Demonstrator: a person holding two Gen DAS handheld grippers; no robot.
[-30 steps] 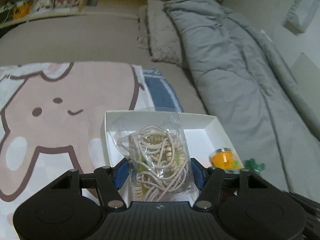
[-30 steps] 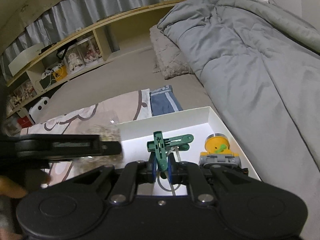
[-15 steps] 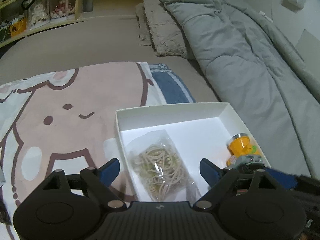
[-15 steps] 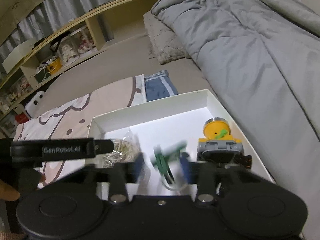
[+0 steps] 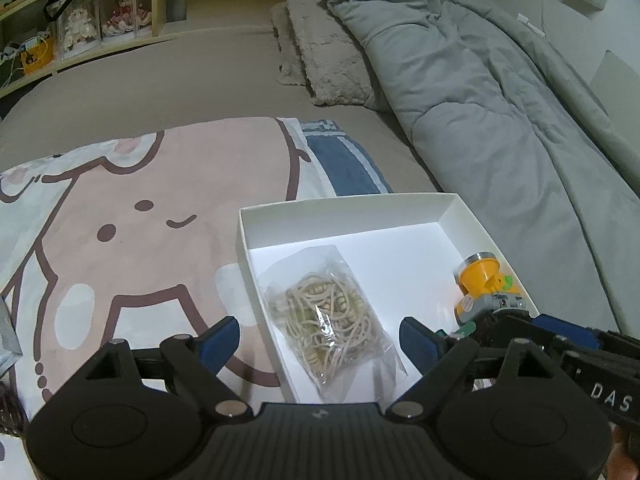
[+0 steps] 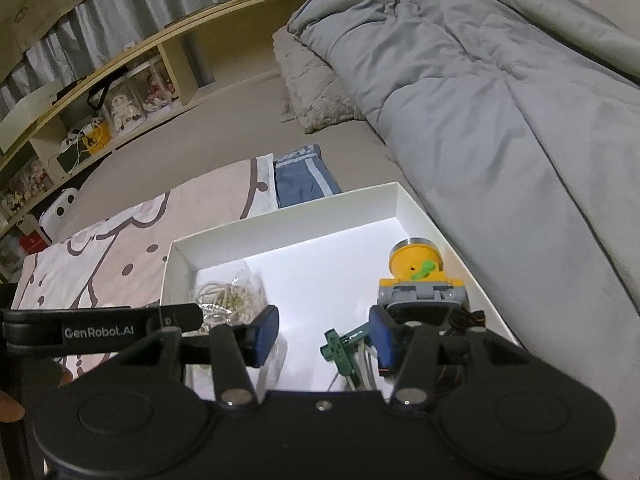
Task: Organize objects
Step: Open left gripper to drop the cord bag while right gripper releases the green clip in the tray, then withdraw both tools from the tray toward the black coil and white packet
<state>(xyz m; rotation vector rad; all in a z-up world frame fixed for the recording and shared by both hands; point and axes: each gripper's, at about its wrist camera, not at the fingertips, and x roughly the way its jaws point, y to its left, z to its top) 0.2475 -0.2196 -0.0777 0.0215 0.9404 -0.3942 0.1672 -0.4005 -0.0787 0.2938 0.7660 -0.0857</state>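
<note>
A shallow white box (image 5: 344, 204) (image 6: 280, 220) lies on the bed. Inside it at the left rests a clear bag of beige cord (image 5: 332, 316) (image 6: 230, 294). My left gripper (image 5: 320, 338) hangs open just above the bag, touching nothing. A green plastic clip (image 6: 340, 346) with a white cord lies on the box floor near the front. My right gripper (image 6: 324, 334) stands open over it, its pads apart from the clip. A yellow and grey toy (image 6: 420, 276) (image 5: 486, 284) sits at the box's right side.
The box rests on a pink cartoon-print blanket (image 5: 160, 208). Folded blue cloth (image 6: 302, 178) lies behind the box. A grey duvet (image 6: 500, 92) fills the right side, a fuzzy pillow (image 5: 328, 56) lies beyond, and shelves (image 6: 100, 100) line the back.
Both grippers opened. The bag of cord dropped from the left gripper into the box, and the green clip dropped from the right gripper onto the box floor.
</note>
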